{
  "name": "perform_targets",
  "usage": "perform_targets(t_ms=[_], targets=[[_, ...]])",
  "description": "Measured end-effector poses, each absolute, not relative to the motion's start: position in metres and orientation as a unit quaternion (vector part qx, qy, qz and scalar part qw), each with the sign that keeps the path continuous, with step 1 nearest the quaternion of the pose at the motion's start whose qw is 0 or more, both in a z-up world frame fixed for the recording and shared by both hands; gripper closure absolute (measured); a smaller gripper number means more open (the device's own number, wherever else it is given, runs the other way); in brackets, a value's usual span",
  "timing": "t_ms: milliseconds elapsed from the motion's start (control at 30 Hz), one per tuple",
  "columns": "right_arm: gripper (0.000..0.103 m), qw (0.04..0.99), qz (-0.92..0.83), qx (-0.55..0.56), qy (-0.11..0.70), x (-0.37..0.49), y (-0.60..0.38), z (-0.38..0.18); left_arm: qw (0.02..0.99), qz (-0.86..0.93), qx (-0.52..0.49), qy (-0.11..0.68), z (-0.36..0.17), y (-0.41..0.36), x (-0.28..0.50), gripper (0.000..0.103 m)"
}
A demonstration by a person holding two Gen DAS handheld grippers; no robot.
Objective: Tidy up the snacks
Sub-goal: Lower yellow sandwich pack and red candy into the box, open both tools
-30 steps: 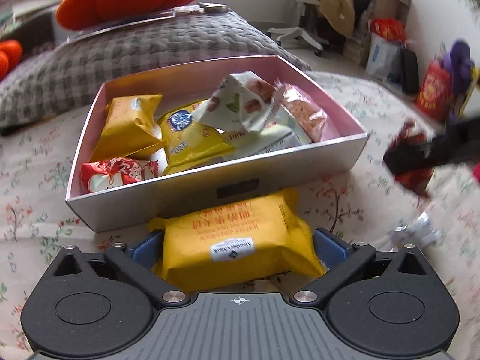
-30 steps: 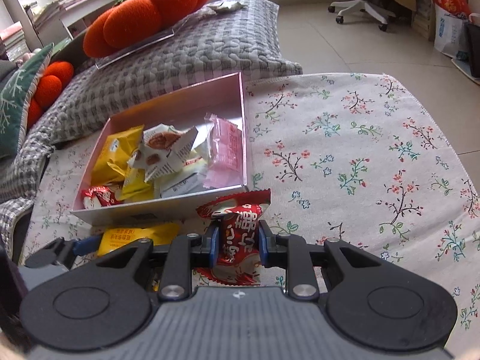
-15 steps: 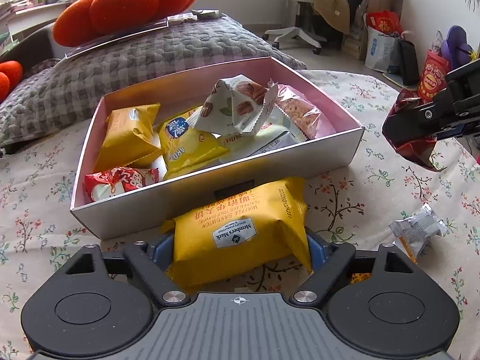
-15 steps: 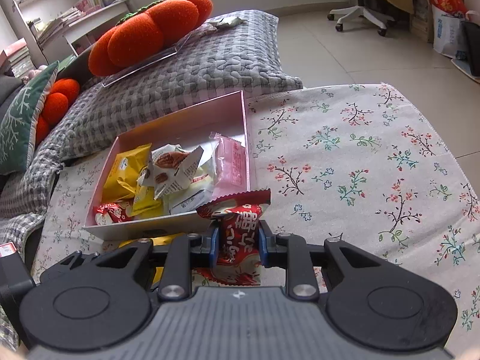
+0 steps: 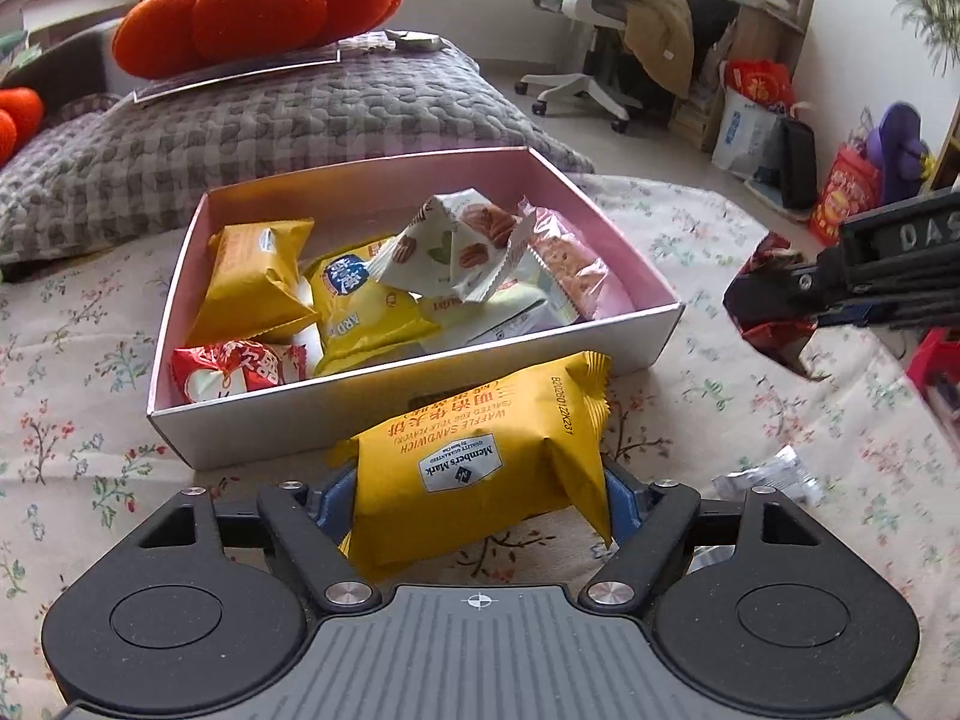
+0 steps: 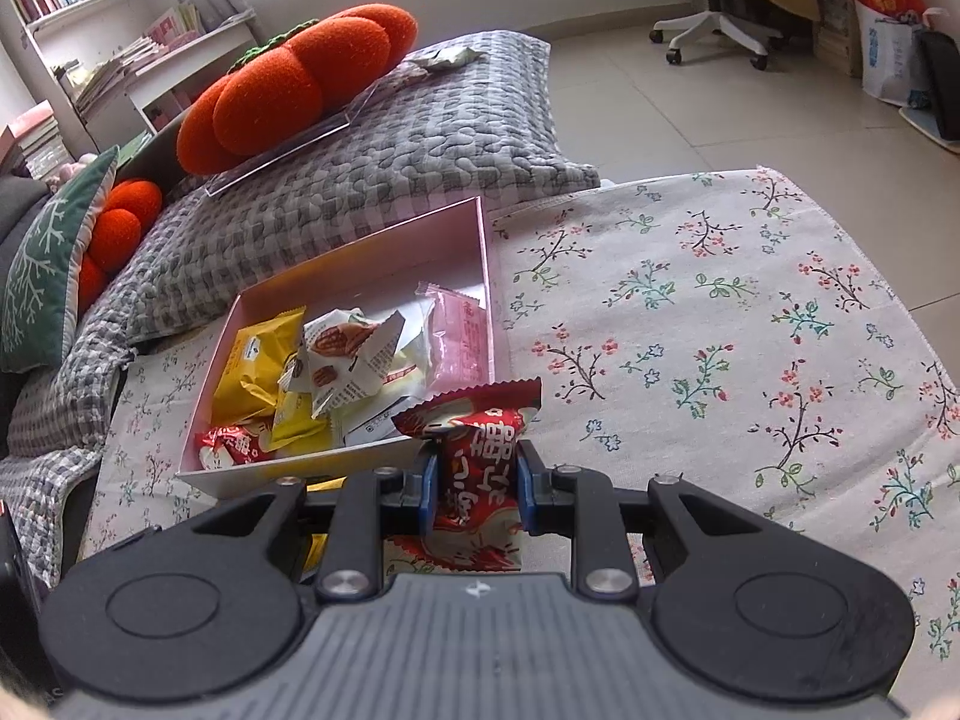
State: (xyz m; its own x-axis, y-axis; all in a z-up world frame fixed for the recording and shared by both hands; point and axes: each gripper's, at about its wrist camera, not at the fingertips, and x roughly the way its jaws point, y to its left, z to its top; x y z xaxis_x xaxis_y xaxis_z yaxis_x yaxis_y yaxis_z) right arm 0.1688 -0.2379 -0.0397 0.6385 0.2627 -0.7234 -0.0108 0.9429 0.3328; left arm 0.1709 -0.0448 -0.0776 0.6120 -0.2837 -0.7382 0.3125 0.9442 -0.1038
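A pink box [image 5: 606, 222] holding several snack packets sits on the floral cloth; it also shows in the right wrist view [image 6: 486, 252]. My left gripper [image 5: 480, 498] is shut on a yellow waffle sandwich packet [image 5: 480, 456], held just in front of the box's near wall. My right gripper [image 6: 477, 480] is shut on a red snack packet [image 6: 480, 450], held above the cloth by the box's near right corner. In the left wrist view the right gripper [image 5: 774, 306] and its red packet [image 5: 774, 339] hang to the right of the box.
A silver wrapper [image 5: 768, 477] lies on the cloth right of my left gripper. A grey quilted cushion [image 5: 270, 126] with an orange pumpkin pillow [image 5: 258, 12] lies behind the box. An office chair [image 5: 600, 18] and bags [image 5: 750, 120] stand beyond the cloth's far edge.
Both grippers have lifted and drawn back a little from the box, each keeping its packet. The right gripper has risen higher above the cloth.
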Motion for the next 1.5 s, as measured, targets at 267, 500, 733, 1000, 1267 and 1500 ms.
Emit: perform_targets(t_ms=[267, 500, 733, 1000, 1267, 1500], targets=[[0.08, 0.894, 0.078, 0.165, 0.409, 0.169, -0.245, -0.037, 0.903, -0.196, -0.039, 0.381, -0.049, -0.031, 0.166, 0.025], [0.08, 0.896, 0.092, 0.167, 0.401, 0.172, -0.239, -0.035, 0.917, -0.182, -0.062, 0.349, -0.032, -0.014, 0.176, 0.025], [0.08, 0.897, 0.118, 0.181, 0.385, 0.181, -0.226, -0.034, 0.923, -0.171, -0.048, 0.342, -0.033, -0.006, 0.196, 0.025], [0.08, 0.888, 0.15, 0.2, 0.385, 0.202, -0.206, -0.043, 0.919, -0.167, 0.008, 0.357, -0.052, -0.02, 0.222, 0.025], [0.08, 0.876, 0.155, 0.22, 0.401, 0.222, -0.202, -0.056, 0.916, -0.172, 0.0, 0.362, -0.061, -0.017, 0.238, 0.024], [0.048, 0.888, 0.135, 0.229, 0.374, 0.216, -0.209, -0.047, 0.918, -0.176, -0.005, 0.355, -0.061, -0.016, 0.238, 0.018]])
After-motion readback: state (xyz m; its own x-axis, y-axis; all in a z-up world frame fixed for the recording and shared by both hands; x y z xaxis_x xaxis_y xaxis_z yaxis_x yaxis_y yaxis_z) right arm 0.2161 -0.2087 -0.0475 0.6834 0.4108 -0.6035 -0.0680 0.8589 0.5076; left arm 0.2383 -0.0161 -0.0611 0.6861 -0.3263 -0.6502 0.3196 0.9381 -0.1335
